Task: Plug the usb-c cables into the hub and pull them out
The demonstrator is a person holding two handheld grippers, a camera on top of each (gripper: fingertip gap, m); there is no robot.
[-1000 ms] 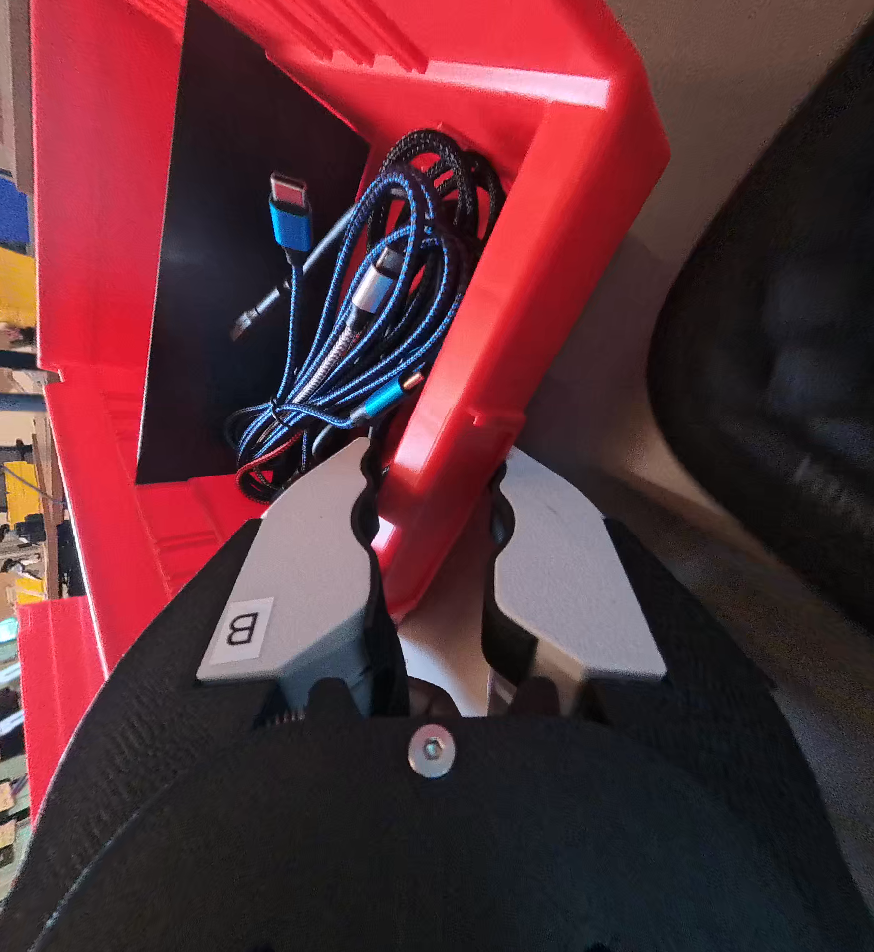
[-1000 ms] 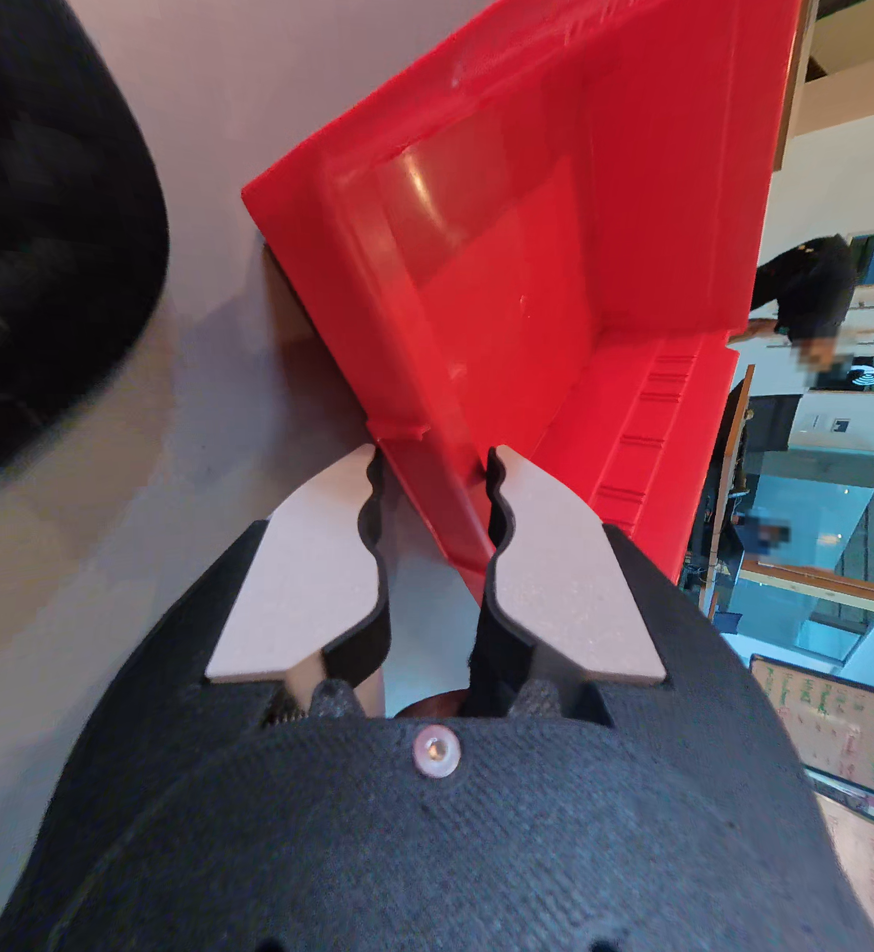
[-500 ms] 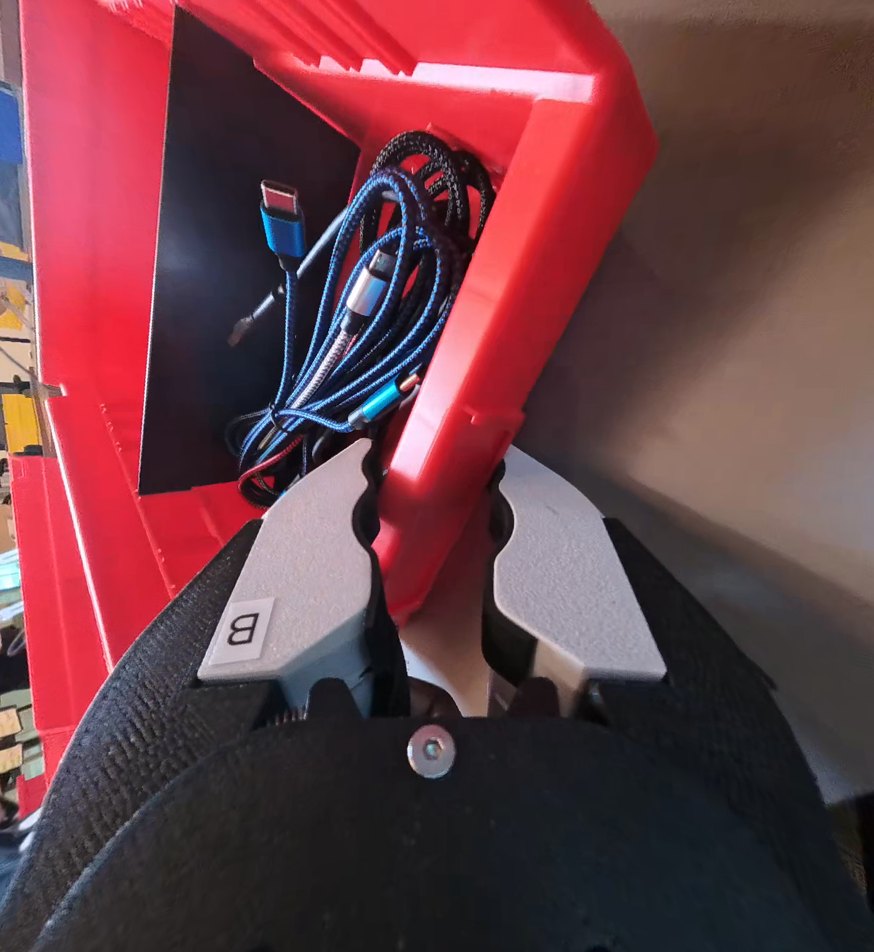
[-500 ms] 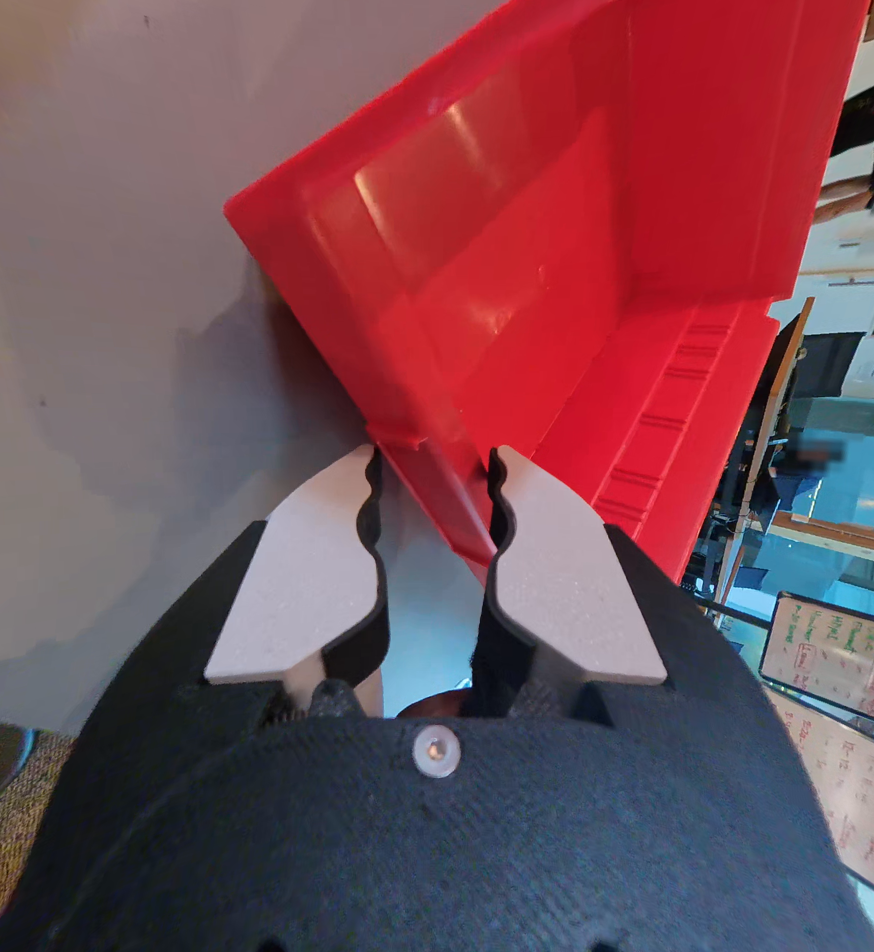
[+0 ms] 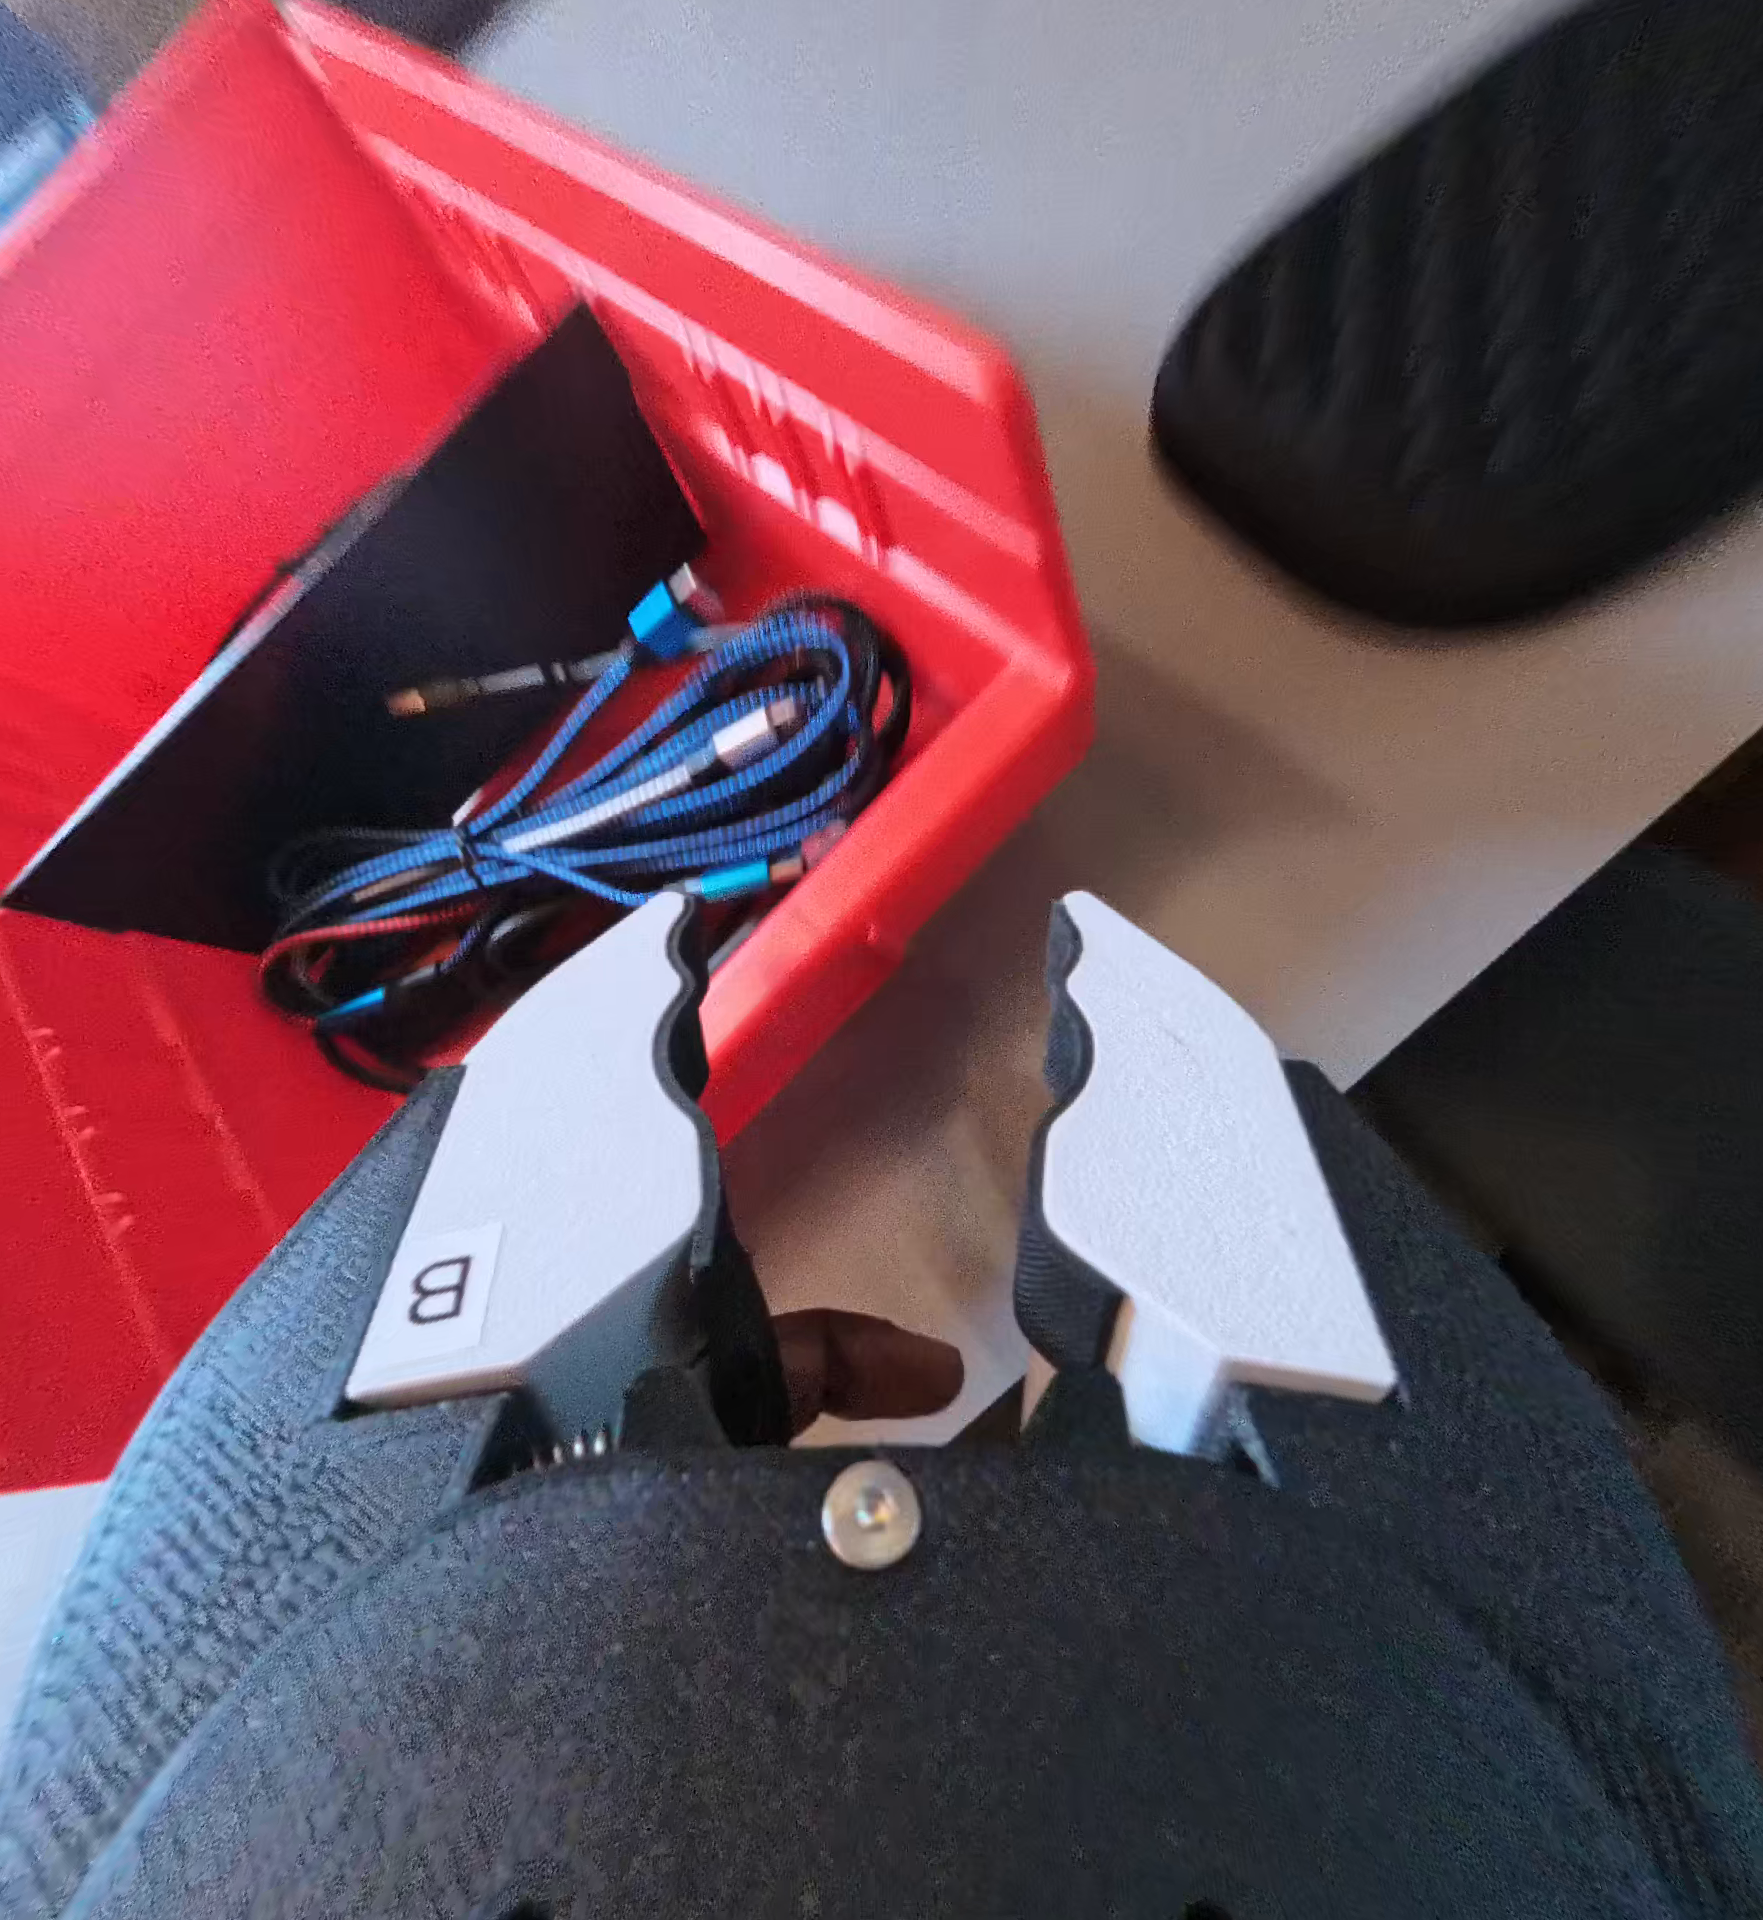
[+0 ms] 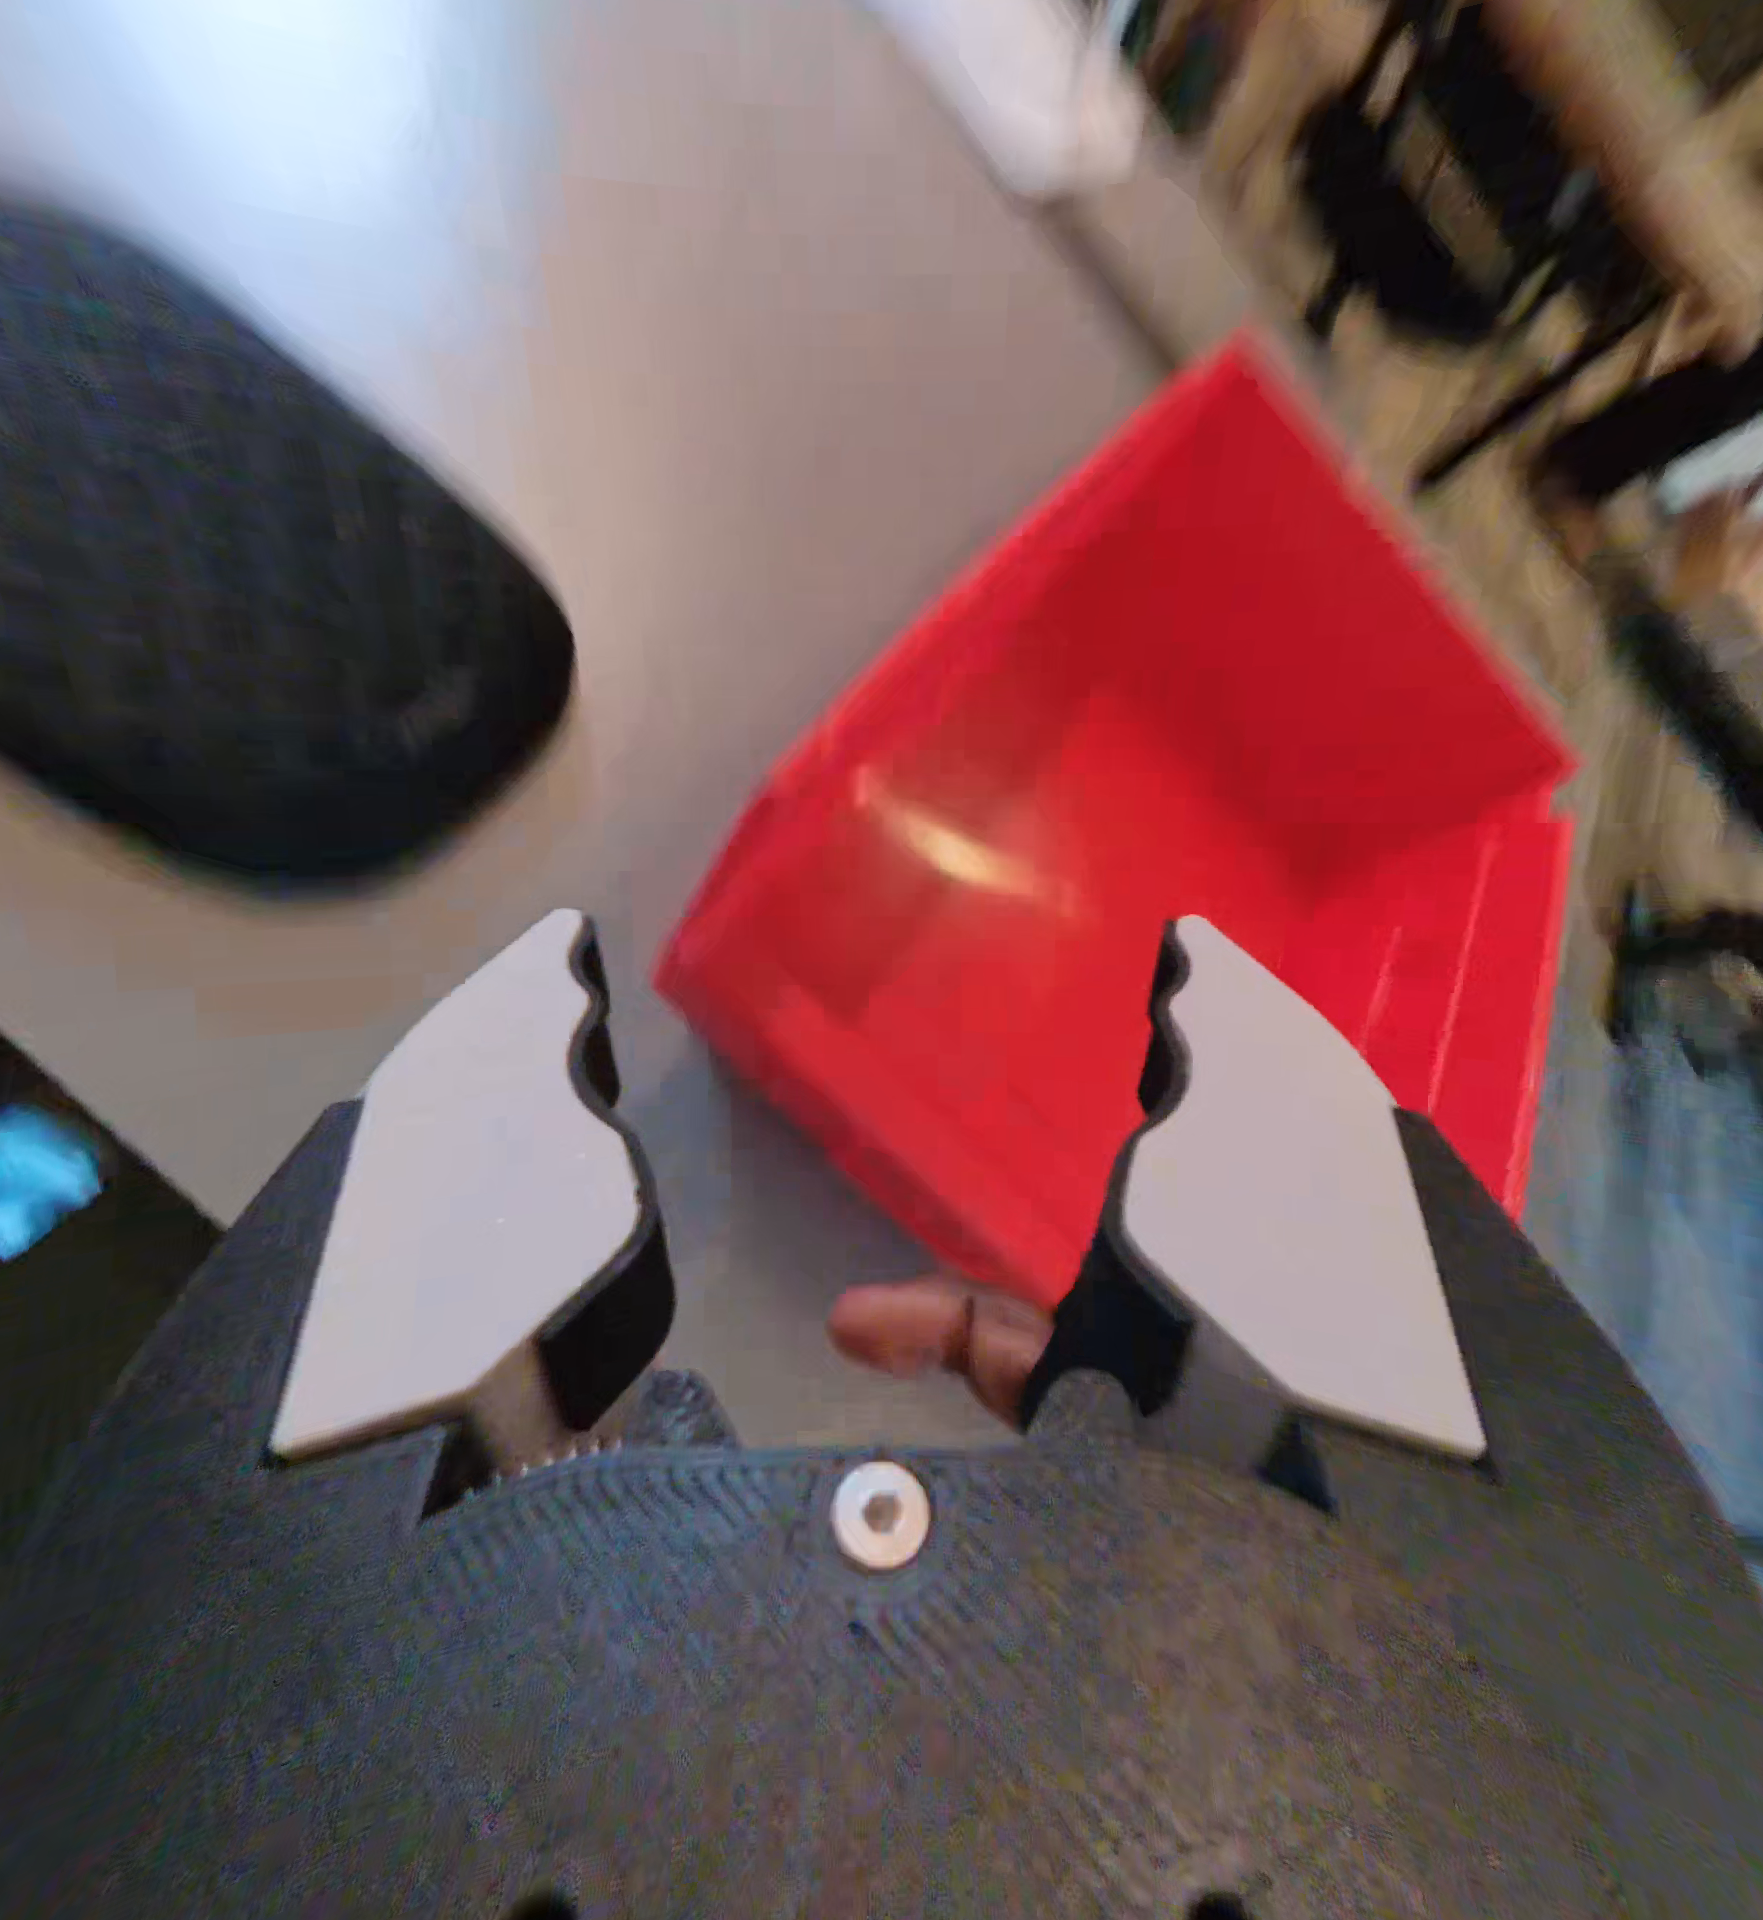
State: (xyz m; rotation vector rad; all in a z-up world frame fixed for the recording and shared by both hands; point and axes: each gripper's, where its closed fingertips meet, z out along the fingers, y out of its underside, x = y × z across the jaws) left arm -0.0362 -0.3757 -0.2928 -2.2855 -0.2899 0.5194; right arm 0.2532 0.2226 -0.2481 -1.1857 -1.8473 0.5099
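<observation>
In the left wrist view, the left gripper has let go of the red bin's wall and now gapes empty beside it; the usb-c cables lie bundled inside at centre-left, long axis running lower left to upper right, the blue plug upper right. In the right wrist view, the right gripper has likewise released its red bin, which sits empty at centre-right. Plugging has likely yet to begin; no hub shows.

The cables lie in the bin on the surface, bunched toward its right wall.
</observation>
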